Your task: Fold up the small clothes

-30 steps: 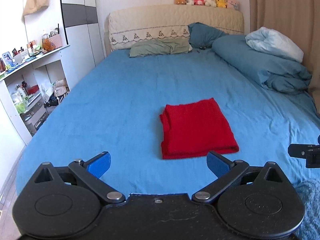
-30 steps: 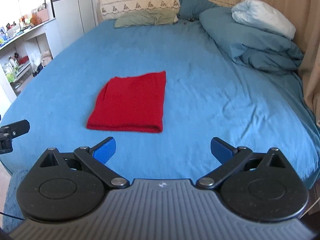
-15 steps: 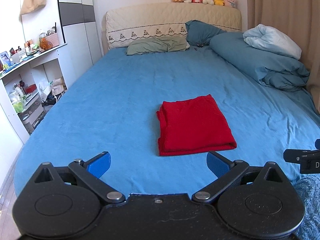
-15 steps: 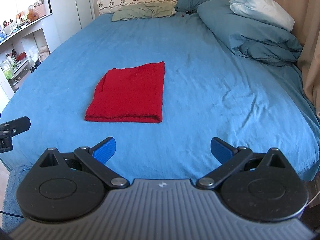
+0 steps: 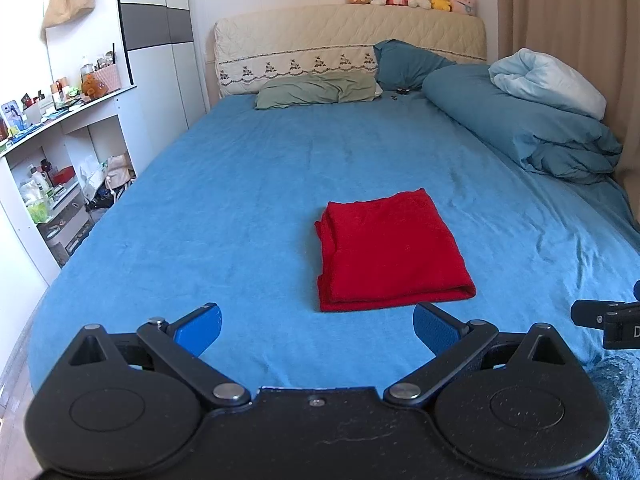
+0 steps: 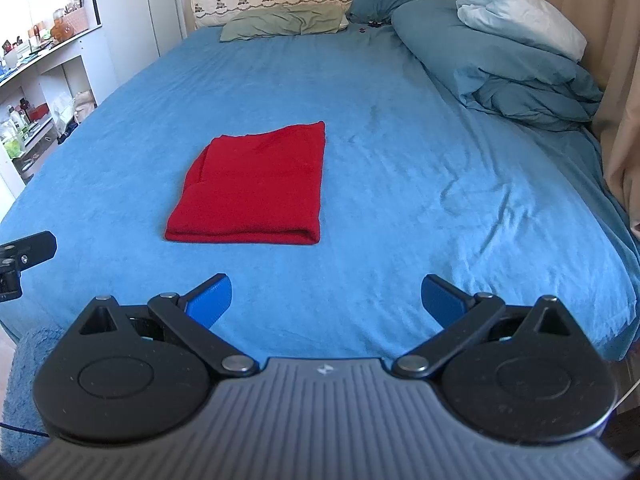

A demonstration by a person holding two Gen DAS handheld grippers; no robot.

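A red garment (image 5: 390, 250) lies folded into a neat rectangle on the blue bed sheet (image 5: 240, 184); it also shows in the right wrist view (image 6: 256, 188). My left gripper (image 5: 316, 326) is open and empty, held back from the garment's near edge. My right gripper (image 6: 326, 298) is open and empty, also back from the garment, which lies ahead and to its left. Neither gripper touches the cloth.
Pillows (image 5: 316, 90) and a headboard (image 5: 348, 40) with plush toys stand at the far end. A rolled blue duvet (image 5: 532, 128) lies along the right side. White shelves (image 5: 52, 168) with clutter stand left of the bed. A curtain (image 6: 624, 80) hangs on the right.
Both grippers have drawn back and tilted up slightly; the folded red garment sits a little farther away in both views. Both stay open.
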